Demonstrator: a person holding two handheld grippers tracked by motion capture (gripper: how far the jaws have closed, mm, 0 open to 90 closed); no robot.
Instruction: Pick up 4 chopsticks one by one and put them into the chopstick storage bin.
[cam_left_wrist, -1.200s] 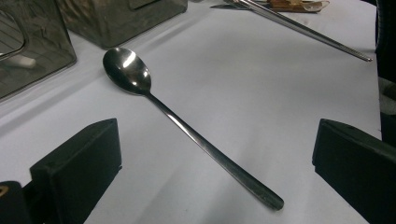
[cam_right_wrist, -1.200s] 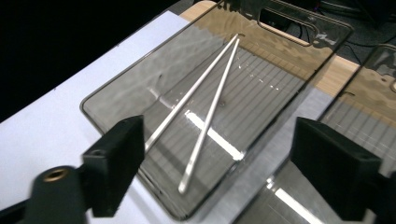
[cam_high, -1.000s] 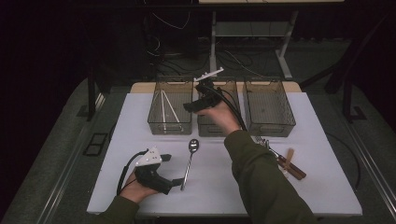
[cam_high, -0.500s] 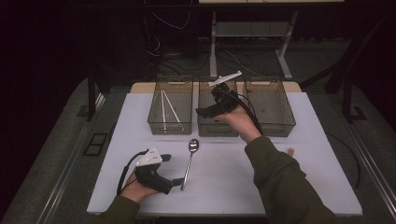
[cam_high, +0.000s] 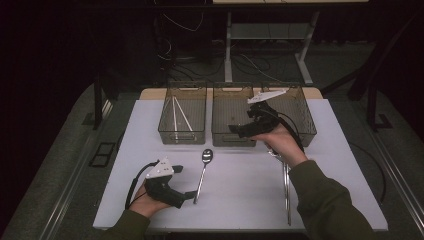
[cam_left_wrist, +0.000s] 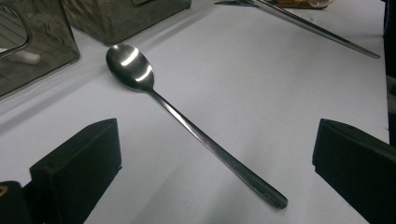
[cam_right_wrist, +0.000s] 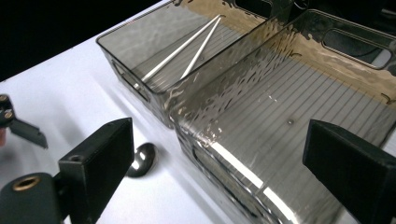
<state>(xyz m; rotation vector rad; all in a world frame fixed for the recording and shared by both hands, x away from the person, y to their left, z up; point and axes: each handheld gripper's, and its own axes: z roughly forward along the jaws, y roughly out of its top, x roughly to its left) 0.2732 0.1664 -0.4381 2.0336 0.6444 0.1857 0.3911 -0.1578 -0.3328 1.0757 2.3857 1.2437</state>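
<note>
The spoon (cam_left_wrist: 187, 121) lies on the table (cam_high: 240, 200) between the left gripper's (cam_high: 186, 182) released jaws; the right gripper (cam_high: 234, 129) hovers released, empty.

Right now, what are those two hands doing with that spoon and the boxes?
A person holds tongs in each hand at a white table. The left tongs sit open beside the handle end of a spoon, not gripping it. The right tongs hover open over the middle bin, empty. Two thin sticks lie in the left bin.
</note>
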